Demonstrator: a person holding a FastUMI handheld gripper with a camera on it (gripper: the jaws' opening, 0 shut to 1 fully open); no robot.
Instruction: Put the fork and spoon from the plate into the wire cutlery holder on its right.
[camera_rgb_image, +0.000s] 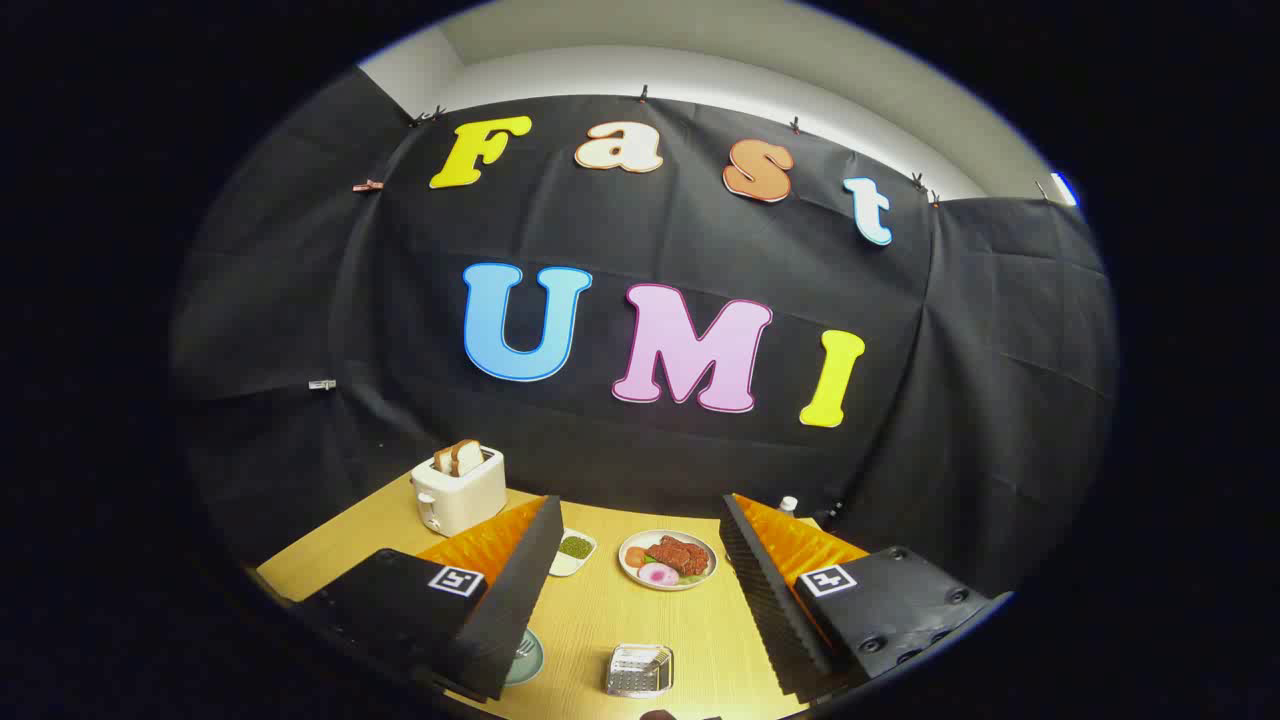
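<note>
Looking down along your tool (640, 590), you have a pale wooden worktop (600, 620) backed by black cloth walls, with a white room wall above them. Your tool hangs high over the worktop with its two fingers spread wide and nothing between them. Between the fingers and close in sits the small wire cutlery holder (640, 670). To its left, half hidden by the left finger, the green round plate (525, 658) shows a fork (523, 649); its direction is too small to tell. Beyond the holder lies a white round plate of food (668, 560), a small white dish of green bits (573, 551) beside it, and a white toaster with two bread slices (458, 488) further left.
</note>
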